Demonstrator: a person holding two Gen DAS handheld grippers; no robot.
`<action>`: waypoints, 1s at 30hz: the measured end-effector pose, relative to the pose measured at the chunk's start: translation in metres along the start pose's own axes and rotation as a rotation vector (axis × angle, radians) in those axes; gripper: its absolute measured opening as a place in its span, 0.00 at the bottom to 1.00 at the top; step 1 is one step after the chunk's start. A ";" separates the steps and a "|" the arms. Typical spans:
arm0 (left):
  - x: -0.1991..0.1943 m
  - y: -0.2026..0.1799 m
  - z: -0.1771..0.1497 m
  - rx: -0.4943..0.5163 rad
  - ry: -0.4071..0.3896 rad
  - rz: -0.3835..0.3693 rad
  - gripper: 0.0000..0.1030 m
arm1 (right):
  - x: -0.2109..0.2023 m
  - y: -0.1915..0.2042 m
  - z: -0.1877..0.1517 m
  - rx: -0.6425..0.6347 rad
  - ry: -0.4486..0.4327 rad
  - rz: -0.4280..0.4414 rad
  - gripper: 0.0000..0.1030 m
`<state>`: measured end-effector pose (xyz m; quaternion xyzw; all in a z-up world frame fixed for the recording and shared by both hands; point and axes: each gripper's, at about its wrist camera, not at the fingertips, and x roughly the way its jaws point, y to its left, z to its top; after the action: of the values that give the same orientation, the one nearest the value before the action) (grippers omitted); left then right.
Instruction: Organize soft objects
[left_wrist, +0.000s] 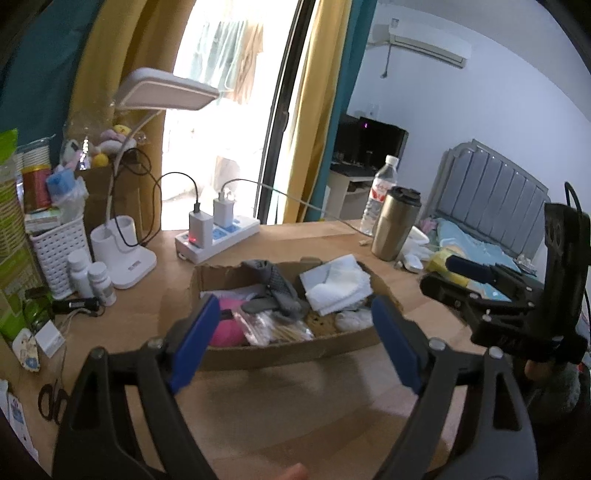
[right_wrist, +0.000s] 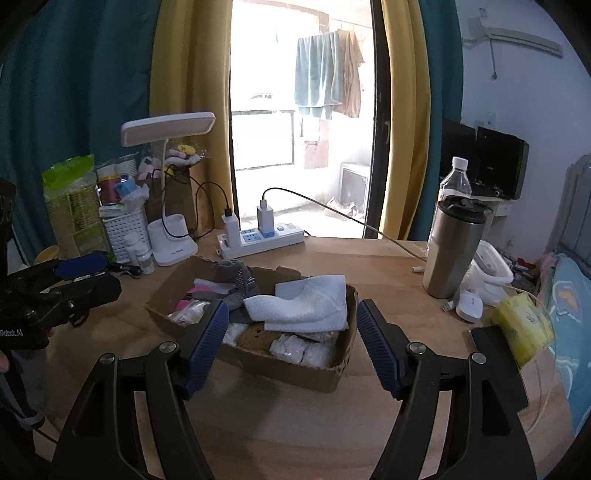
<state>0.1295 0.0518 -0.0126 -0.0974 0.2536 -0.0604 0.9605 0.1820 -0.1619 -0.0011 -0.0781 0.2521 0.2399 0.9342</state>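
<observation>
In the right view, a yellow pack (right_wrist: 524, 328) shows clearly.

Ahead of my two grippers I count one cardboard box (right_wrist: 258, 354), one white cloth (right_wrist: 306, 306) and one grey sock (right_wrist: 240, 280) inside it, two chargers (right_wrist: 247, 221) on one power strip (right_wrist: 266, 240) beyond, two pill bottles (right_wrist: 140, 251) far left, and one steel tumbler (right_wrist: 454, 251) with one water bottle (right_wrist: 456, 177) to my right.
</observation>
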 end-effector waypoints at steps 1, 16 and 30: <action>-0.004 -0.001 -0.001 -0.002 -0.006 0.003 0.83 | -0.003 0.001 -0.001 0.001 -0.002 -0.002 0.73; -0.074 -0.015 -0.029 0.016 -0.067 0.019 0.94 | -0.067 0.027 -0.024 -0.003 -0.067 -0.059 0.73; -0.110 -0.016 -0.046 0.026 -0.147 0.148 0.94 | -0.109 0.050 -0.030 -0.034 -0.152 -0.085 0.86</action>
<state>0.0103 0.0471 0.0042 -0.0701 0.1879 0.0147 0.9796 0.0624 -0.1711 0.0267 -0.0859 0.1727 0.2097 0.9585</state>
